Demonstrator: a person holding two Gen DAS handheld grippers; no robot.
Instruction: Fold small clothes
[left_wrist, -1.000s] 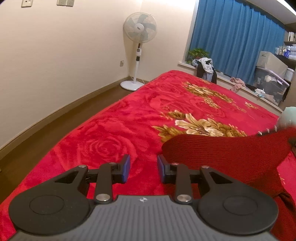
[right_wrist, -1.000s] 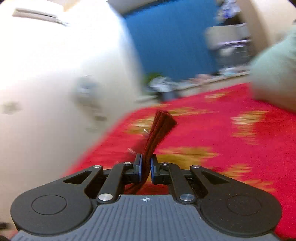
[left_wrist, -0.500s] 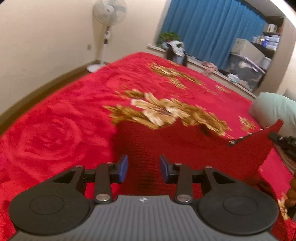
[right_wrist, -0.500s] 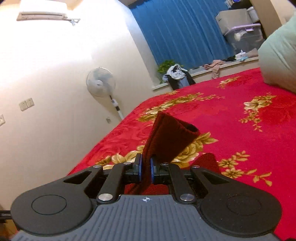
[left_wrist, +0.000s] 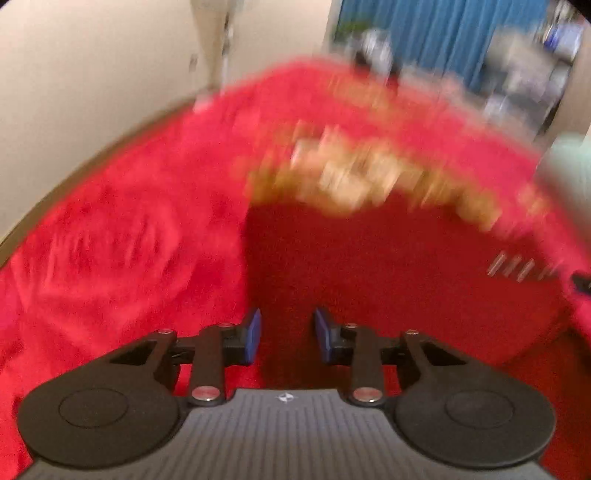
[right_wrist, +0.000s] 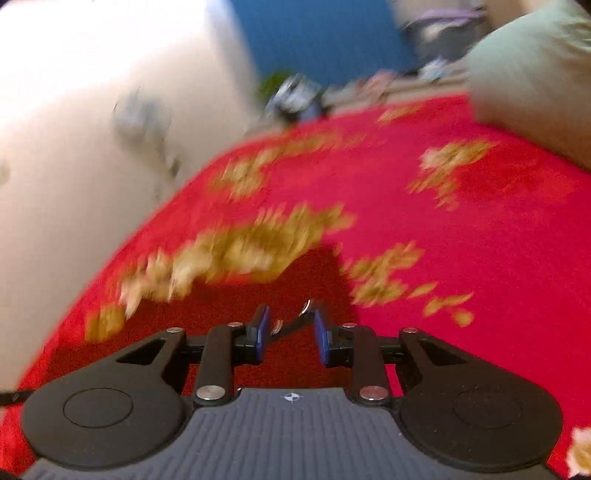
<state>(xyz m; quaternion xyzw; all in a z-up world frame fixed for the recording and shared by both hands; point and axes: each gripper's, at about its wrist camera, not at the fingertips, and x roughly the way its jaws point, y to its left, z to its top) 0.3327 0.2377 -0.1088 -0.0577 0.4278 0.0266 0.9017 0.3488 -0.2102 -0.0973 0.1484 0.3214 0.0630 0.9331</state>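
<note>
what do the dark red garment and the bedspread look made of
Garment: apparently a knit, wool or acrylic; matte, darker than the spread, lying limp and flat. Motion blur hides the stitches.
Bedspread: probably plush fleece or velour; bright red with a soft sheen and gold floral print. The pile itself is too blurred to confirm.

Each black tool (left_wrist: 287, 334) (right_wrist: 291, 334) has blue pads, silver screws, a ribbed grey body.

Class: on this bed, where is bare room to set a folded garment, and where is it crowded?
Free: bedspread left of the dark red garment, toward the wall. Crowded: the right side, by the pale green pillow.
</note>
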